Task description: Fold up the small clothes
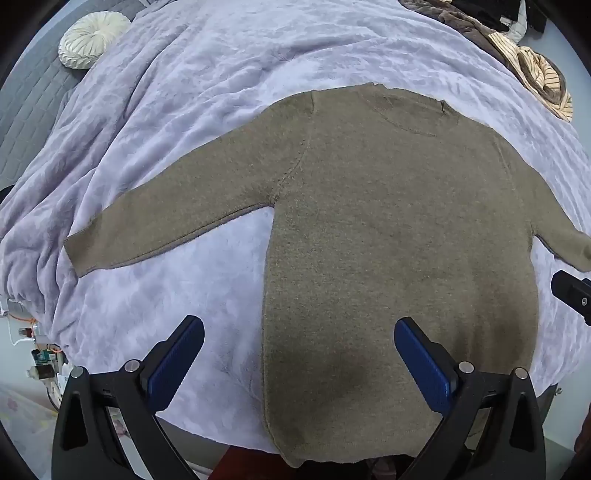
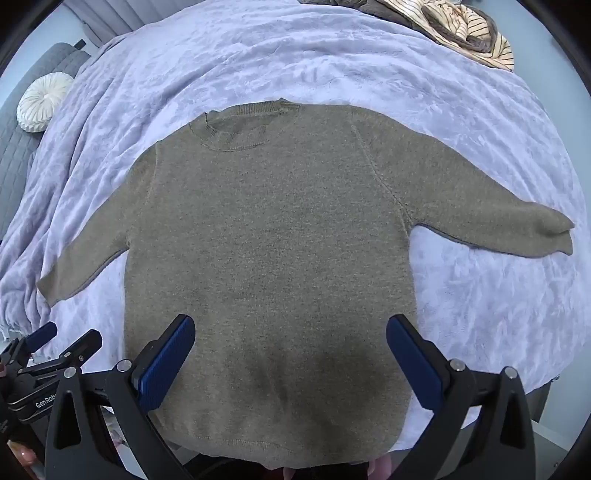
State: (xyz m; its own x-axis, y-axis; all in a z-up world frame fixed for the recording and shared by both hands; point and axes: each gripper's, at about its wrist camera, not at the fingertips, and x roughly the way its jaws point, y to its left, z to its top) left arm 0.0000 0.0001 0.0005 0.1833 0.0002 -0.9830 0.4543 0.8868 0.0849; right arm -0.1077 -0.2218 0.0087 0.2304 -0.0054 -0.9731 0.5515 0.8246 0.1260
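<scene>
While both pairs of blue-padded fingers stood spread wide and held nothing, the left gripper [image 1: 299, 330] hovered above the lower left edge of an olive-brown sweater [image 1: 388, 229], its left finger over bare blanket and its right finger over the knit. The right gripper [image 2: 290, 328] hung over the lower middle of the same sweater [image 2: 266, 240], both fingers above the fabric, near the hem. In the right wrist view the left gripper [image 2: 68, 338] showed at the lower left, just beside the garment's edge.

The sweater lay flat on a lilac fleece blanket [image 1: 207, 74] covering a bed, collar away from the cameras, hem nearest them at the bed's edge. Both sleeves were stretched out sideways and angled slightly down, the left sleeve [image 1: 166, 221] and right sleeve [image 2: 491, 221] resting on the blanket.

Farther off, a round cream pleated cushion [image 1: 92, 38] sat on grey quilted bedding [image 1: 29, 110] at the far left. A heap of brown and striped clothes [image 2: 465, 29] lay at the far right corner of the bed.
</scene>
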